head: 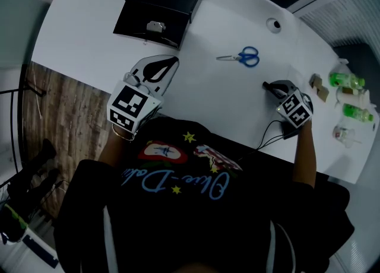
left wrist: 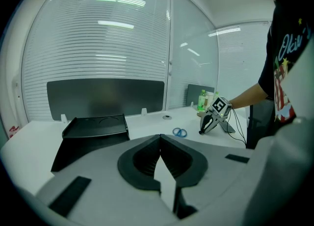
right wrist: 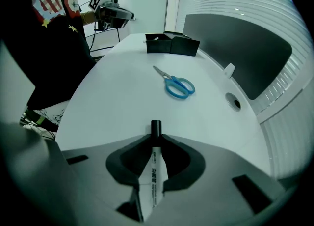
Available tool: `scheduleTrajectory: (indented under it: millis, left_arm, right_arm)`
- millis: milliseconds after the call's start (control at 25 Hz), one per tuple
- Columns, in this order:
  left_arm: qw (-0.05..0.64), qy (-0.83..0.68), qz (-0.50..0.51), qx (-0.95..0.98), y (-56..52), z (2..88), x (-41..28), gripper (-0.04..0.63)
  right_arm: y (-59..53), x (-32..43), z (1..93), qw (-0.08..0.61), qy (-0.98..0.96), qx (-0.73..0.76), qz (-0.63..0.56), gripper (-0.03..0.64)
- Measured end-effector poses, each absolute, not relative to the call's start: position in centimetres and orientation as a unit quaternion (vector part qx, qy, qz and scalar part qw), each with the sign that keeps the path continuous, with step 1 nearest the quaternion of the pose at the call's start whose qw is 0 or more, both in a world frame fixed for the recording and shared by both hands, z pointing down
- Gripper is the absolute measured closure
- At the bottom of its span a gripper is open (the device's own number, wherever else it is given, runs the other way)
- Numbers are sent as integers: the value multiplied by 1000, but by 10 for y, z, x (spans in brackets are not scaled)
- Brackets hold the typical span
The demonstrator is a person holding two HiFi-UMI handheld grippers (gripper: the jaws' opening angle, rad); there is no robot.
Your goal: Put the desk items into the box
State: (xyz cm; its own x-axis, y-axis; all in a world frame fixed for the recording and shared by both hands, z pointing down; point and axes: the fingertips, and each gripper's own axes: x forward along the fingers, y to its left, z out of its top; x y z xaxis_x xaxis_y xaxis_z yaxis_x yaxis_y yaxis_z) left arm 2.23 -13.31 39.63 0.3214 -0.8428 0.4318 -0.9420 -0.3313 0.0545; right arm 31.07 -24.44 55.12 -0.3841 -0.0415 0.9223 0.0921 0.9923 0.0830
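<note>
The right gripper [right wrist: 156, 139] is pinching a marker [right wrist: 153, 173]: its jaws close on the white barrel just behind the black cap, which sticks out past the tips and points steeply down at the white desk [head: 89, 34]. This gripper hovers near the desk's right end, close to the near edge where the person stands. The left gripper [left wrist: 160, 136] has its jaws pressed together with nothing between them, and it is held above the near edge at the left end. The black box [head: 160, 5] sits open toward the far left corner, with a small pale item [head: 155, 27] lying inside it. The blue-handled scissors [head: 242, 57] lie closed around the middle of the desk, well apart from the box and between the two grippers. Green bottles [head: 347, 80] stand along the right edge
</note>
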Motion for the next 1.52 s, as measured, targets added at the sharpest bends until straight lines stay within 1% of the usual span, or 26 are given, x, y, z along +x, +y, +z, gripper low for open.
scheduleTrajectory:
  millis: [680,1200,1520]
  left_arm:
    - [150,-552,164,804,-130,399,27,586]
    - [134,-553,167,805,-132,389,25,586]
    - [131,-576,164,790,-123,387,12,586]
  right_arm:
    - [-252,288,502,449,-887,92,-56,545]
    - [-268,278,446,320,-929,184,-6,545]
    - [-270,263,424,271,-943,194,5,545]
